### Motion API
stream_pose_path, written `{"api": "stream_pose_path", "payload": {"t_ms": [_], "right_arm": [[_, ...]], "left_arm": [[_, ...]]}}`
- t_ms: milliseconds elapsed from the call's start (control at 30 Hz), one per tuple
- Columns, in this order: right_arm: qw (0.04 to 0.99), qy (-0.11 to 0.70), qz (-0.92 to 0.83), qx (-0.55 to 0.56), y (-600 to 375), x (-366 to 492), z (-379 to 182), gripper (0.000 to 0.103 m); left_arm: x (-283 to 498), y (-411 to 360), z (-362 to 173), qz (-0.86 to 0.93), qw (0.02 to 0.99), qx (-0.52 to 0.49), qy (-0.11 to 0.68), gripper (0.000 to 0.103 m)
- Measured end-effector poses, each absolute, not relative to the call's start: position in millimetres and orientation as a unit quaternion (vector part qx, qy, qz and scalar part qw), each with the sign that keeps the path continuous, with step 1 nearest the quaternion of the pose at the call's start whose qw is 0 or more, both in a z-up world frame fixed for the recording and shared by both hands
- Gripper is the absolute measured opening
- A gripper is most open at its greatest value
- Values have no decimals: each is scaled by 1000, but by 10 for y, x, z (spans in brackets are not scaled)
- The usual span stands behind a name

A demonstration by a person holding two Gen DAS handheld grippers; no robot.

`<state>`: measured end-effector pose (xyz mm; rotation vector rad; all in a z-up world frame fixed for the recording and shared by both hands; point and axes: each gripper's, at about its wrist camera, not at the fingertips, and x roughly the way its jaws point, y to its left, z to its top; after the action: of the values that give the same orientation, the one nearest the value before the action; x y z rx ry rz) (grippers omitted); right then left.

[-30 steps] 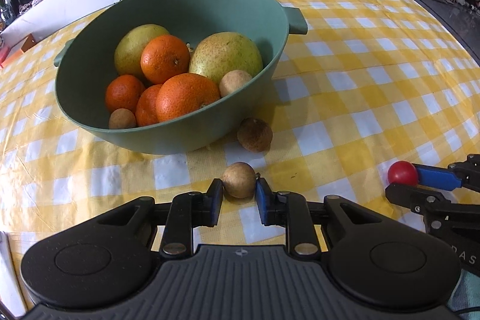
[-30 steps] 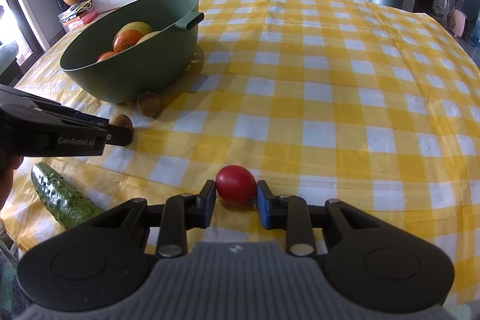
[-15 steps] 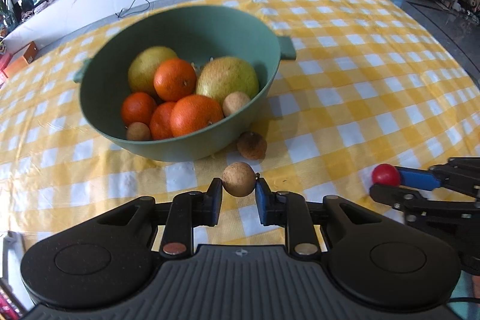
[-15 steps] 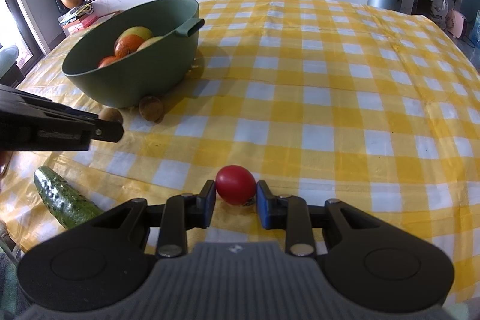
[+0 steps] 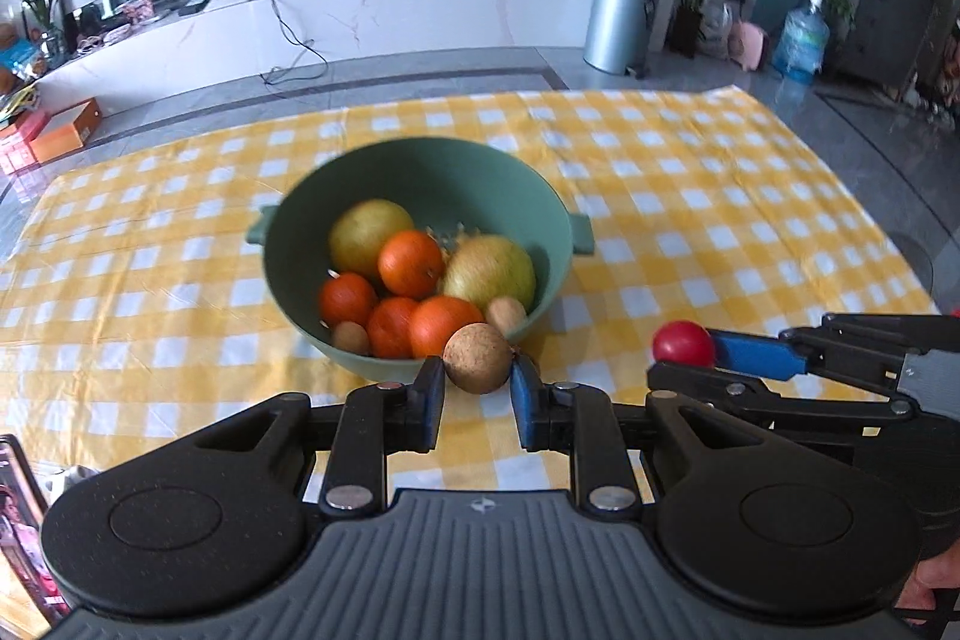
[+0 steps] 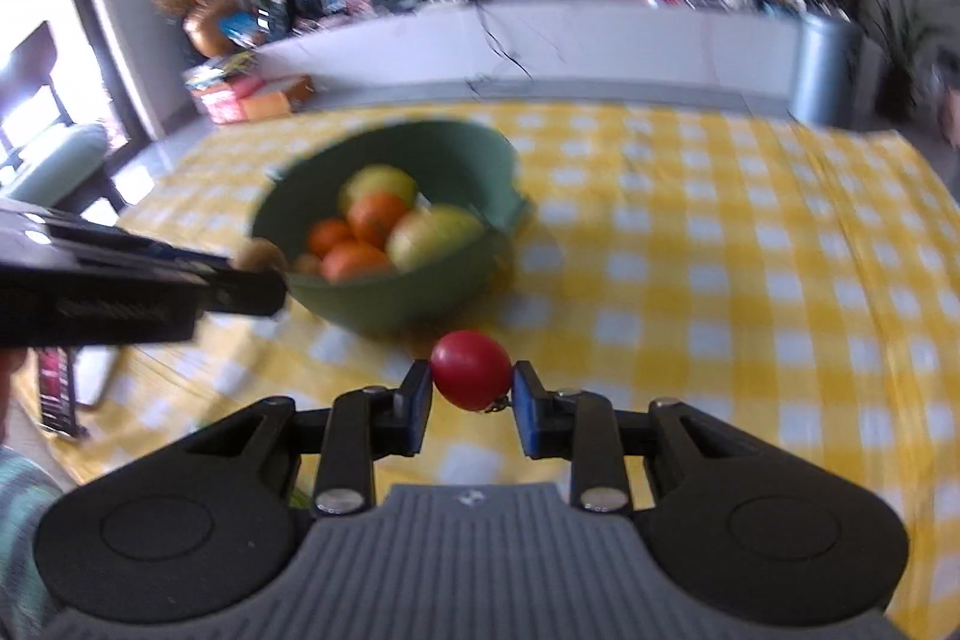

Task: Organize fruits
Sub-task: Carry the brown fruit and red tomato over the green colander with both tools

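A: What do we have in the jaws?

B: Our left gripper [image 5: 477, 391] is clamped on a small brown round fruit [image 5: 477, 357], pressed between its two blue pads. Our right gripper [image 6: 471, 391] is clamped the same way on a small red tomato [image 6: 471, 369].

A: Where do they sit against the green bowl [image 5: 543, 220]?

B: In the left view the brown fruit hangs in front of the bowl's near wall, clear of the cloth. The tomato, seen there at the tip of our right gripper [image 5: 684, 358], is off to the bowl's right side. In the blurred right view our left gripper [image 6: 264, 274] shows by the bowl's left rim.

A: And inside the bowl?

B: We see four oranges [image 5: 411, 263], two big yellow-green fruits [image 5: 489, 271] and two more small brown ones. Another small brown fruit peeks out just below the bowl, behind the right pad.

A: Beneath the bowl?

B: A table under a yellow and white checked cloth [image 5: 690, 232].
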<state>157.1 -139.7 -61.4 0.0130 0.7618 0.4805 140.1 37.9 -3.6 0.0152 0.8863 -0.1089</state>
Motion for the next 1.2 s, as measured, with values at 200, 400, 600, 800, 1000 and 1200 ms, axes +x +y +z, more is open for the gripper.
{"api": "stream_pose_path", "payload": {"t_ms": [200, 400, 600, 800, 1000, 1200], "right_arm": [[906, 326, 268, -29, -1098, 1642, -290, 25], [906, 304, 290, -58, -845, 1790, -117, 25], [902, 301, 298, -89, -652, 1994, -73, 24], [894, 314, 298, -115, -521, 2207, -171, 24], [880, 334, 306, -142, -422, 2362, -374, 24], [870, 348, 311, -161, -351, 2488, -533, 24]], "left_arm": [[1475, 578, 151, -31, 911, -12, 410, 26], [1614, 729, 208, -18, 913, -26, 407, 26], [1778, 902, 148, -4, 908, -48, 416, 26], [1918, 1045, 12, 9, 899, -60, 433, 26], [2019, 1088, -139, 10, 891, -57, 450, 26], [2110, 1112, -269, 5, 886, -52, 462, 26]]}}
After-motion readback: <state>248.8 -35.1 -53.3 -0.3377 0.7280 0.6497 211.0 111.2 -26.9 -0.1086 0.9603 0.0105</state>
